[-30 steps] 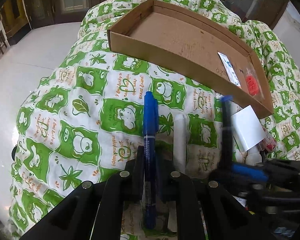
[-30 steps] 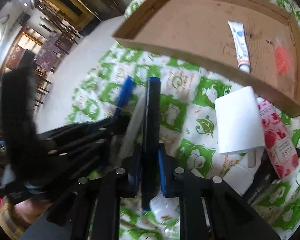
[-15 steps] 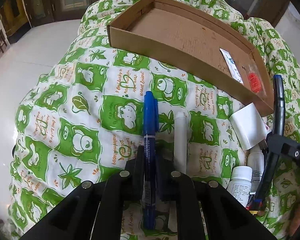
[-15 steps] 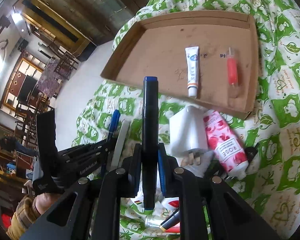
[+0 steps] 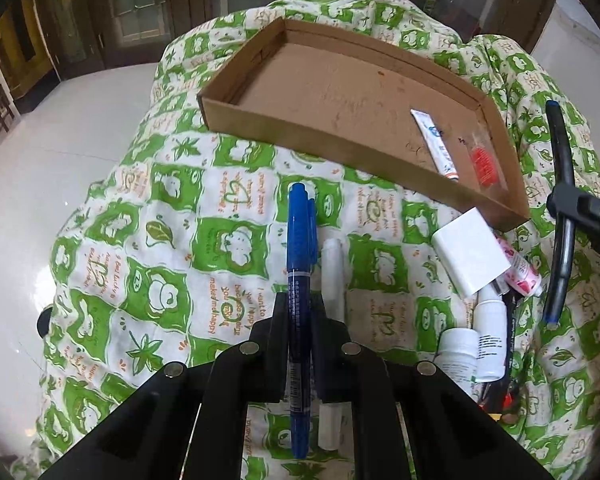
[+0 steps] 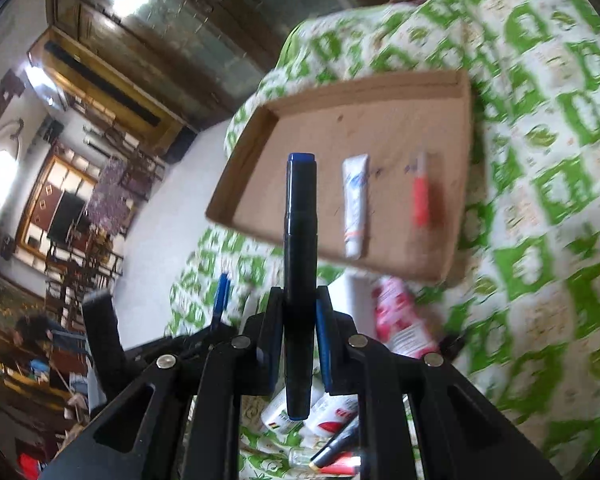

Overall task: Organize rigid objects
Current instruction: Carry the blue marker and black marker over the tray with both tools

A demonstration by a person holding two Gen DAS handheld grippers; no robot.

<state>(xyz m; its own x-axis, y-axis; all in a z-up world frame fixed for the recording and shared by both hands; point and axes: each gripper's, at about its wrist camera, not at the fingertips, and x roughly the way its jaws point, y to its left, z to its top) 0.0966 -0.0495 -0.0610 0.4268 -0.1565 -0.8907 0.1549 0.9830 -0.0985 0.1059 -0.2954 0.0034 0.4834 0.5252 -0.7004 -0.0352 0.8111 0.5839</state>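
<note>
My left gripper (image 5: 299, 308) is shut on a blue pen (image 5: 299, 264), held lengthwise just above the green-and-white quilt, short of the cardboard tray (image 5: 260, 120). A white stick-shaped pen (image 5: 333, 276) lies on the quilt right beside it. My right gripper (image 6: 300, 304) is shut on a black marker with blue ends (image 6: 300, 232), lifted in the air, its tip over the tray's near wall (image 6: 244, 216). A white tube (image 6: 356, 204) and a red-orange item (image 6: 420, 192) lie inside the tray. In the left wrist view the black marker (image 5: 560, 184) hangs at the far right.
A white charger block (image 5: 470, 256), a pink rose-print tube (image 6: 400, 320), white bottles (image 5: 488, 340) and other small items are heaped on the quilt near the tray's right corner. The quilt (image 5: 172, 240) drops off to a pale floor on the left.
My right gripper has carried the black marker up and to the right, from beside my left gripper to over the tray's near edge. The left gripper rose slightly with the blue pen.
</note>
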